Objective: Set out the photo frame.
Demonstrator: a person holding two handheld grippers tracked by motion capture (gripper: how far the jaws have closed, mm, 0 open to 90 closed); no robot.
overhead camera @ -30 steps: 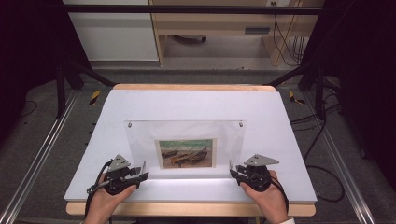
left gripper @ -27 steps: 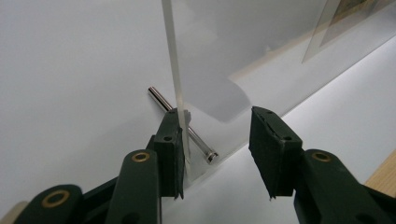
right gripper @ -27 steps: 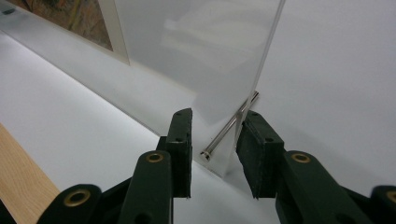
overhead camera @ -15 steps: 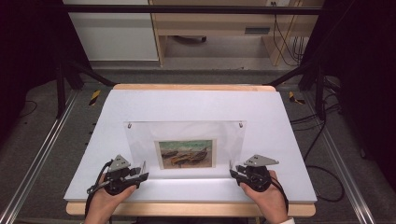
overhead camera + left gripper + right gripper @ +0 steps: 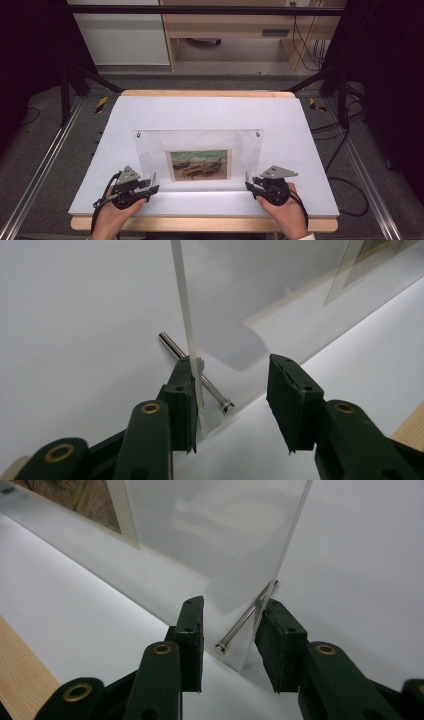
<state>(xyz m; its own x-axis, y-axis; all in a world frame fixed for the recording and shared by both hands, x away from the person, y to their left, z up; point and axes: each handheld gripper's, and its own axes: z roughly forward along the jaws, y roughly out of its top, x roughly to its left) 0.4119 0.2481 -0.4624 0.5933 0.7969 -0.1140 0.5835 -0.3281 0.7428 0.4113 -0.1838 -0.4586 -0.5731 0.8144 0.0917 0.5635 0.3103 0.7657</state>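
Observation:
A clear acrylic picture frame (image 5: 197, 145) stands upright on the white tabletop (image 5: 210, 110), holding a small print of boats (image 5: 198, 165). My left gripper (image 5: 152, 186) is at its lower left corner. In the left gripper view the gripper (image 5: 232, 390) is open; the panel's edge (image 5: 182, 300) rests against one jaw, and a metal pin (image 5: 170, 342) runs through the corner. My right gripper (image 5: 248, 185) is at the lower right corner. In the right gripper view it (image 5: 230, 630) stands open, with the panel's corner (image 5: 225, 545) and its pin (image 5: 245, 617) between the jaws.
The table's wooden front edge (image 5: 200, 223) runs just behind both hands. Metal rails (image 5: 40, 170) flank the table on the floor, and cables (image 5: 345, 180) lie at the right. A wooden bench (image 5: 235, 25) stands beyond the far edge.

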